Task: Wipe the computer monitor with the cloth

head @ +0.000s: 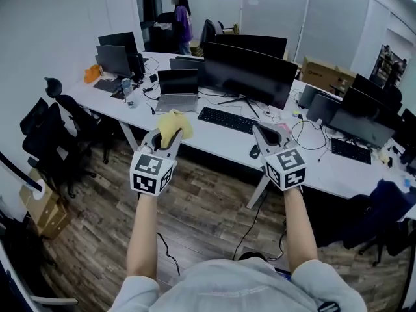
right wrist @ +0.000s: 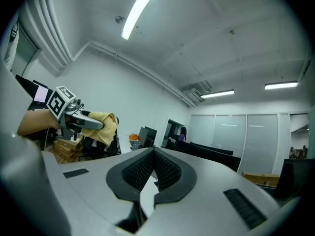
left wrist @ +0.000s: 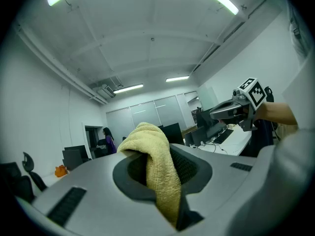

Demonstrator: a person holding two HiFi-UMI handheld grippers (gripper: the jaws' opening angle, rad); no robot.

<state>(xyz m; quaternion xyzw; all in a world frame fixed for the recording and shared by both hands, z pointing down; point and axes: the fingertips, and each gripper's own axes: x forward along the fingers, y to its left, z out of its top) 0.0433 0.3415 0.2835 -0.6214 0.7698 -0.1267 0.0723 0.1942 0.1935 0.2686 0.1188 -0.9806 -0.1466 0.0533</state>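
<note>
Pinching a yellow terry cloth [left wrist: 153,156], the left gripper [head: 168,135] has its fingers [left wrist: 189,168] clenched on the fabric. In the left gripper view the looped, nubbly weave bunches into a rounded hump over the tips, and a narrower fold runs down between the dark ribbed pads. From the head view the cloth is held in the air over the near edge of the white tabletop [head: 214,143], at about 7 o'clock from the computer monitor [head: 250,73] and clear of it. The monitor is a wide, gently curved panel with a glossy black screen on a thin splayed stand. The right gripper [head: 259,130] hangs level with the left one, at about 6 o'clock from the monitor. Its smooth grey shells taper to ribbed black fingers [right wrist: 170,171] pressed together at the tips with nothing between them. A flat black keyboard [head: 227,119] lies on the tabletop between the two grippers and in front of the monitor, and a rounded dark mouse [head: 254,151] sits just at 9 o'clock of the right gripper. At 9 o'clock of the monitor a silver laptop [head: 178,88] stands open. The floor [head: 208,207] shows brown wood-grain planks. Black mesh office chairs [head: 62,132] stand at the tabletop's 9 o'clock end, with brown cardboard boxes [head: 44,210] below them. A person [head: 182,19] in a purple top stands at 12 o'clock, far back.
</note>
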